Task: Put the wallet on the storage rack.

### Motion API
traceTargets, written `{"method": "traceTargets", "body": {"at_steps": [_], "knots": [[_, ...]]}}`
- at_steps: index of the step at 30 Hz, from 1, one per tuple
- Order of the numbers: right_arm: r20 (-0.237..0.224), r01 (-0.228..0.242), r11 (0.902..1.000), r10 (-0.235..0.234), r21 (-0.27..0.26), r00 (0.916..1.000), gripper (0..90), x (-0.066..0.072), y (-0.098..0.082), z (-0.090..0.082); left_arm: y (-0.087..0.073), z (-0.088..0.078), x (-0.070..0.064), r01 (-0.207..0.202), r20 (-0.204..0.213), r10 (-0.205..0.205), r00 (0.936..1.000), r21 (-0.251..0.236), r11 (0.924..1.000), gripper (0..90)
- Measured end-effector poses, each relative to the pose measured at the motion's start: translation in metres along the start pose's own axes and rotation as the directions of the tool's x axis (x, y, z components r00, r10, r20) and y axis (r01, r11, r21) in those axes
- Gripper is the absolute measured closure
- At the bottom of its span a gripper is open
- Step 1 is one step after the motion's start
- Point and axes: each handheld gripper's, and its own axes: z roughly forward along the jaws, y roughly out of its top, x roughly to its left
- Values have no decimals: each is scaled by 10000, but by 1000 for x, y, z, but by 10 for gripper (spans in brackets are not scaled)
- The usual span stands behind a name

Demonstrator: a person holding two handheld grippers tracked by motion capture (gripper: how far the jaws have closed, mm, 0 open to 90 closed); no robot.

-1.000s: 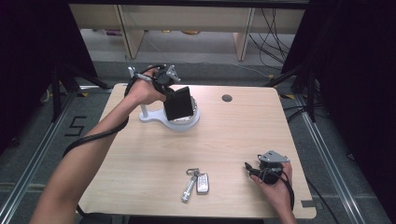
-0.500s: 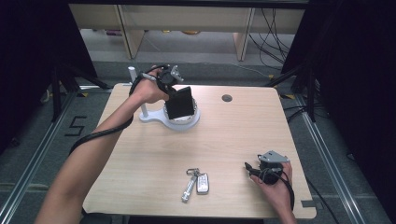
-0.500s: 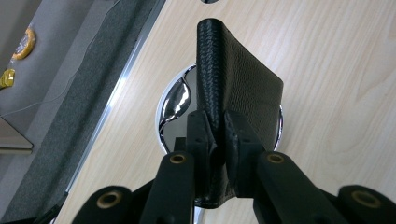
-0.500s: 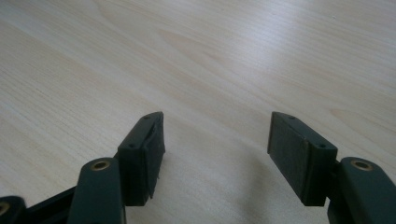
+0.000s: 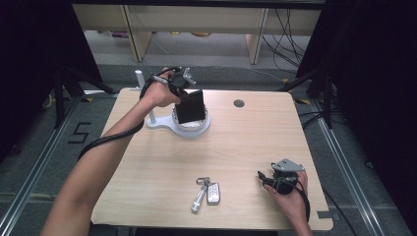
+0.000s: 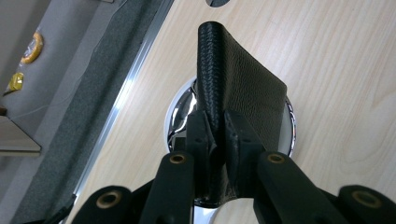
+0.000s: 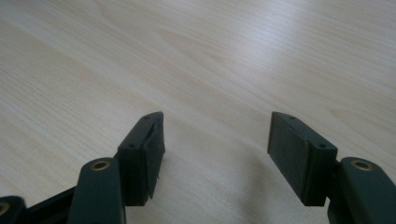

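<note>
Left hand-held gripper [image 6: 215, 140], one wallet [image 6: 233, 79]

Your table [image 5: 246, 142] is evenly lit from overhead; surroundings fall to near black. High view soft, low in detail. Glare on the chrome dish [image 6: 180, 109] in your left gripper view. Right gripper view: wood sharp nearby, blurring toward top, faint shadow under the jaws.

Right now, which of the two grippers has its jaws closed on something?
The left gripper, at the table's far side: its jaws pinch the black leather wallet above the chrome dish. The right gripper stands open, holding nothing.
</note>
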Motion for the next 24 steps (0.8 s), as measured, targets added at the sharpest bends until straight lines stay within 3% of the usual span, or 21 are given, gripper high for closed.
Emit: {"method": "traceTargets", "body": {"at_steps": [11,14,17,20,22,24], "knots": [[-18,-118,9999,118,61,9999,376,1,0,-1,1,6,0,-271,-455,278,9986,164,9995,802],[-98,-46,9999,45,-113,9999,376,0,0,1,1,4,1,-300,-409,307,9987,156,9994,802],[-142,-167,9999,166,-29,9998,375,0,0,1,1,1,0,-401,-491,409,9980,171,9990,802],[1,19,10000,-19,34,10000,375,0,0,0,1,0,0,-406,-482,415,9980,194,9990,802],[-135,-202,9997,204,168,9997,375,2,0,0,1,2,-1,-559,-710,578,9958,285,9980,802],[22,98,9999,-98,70,9999,375,0,0,0,1,4,-2,-752,-937,802,9924,554,9956,801]]}}
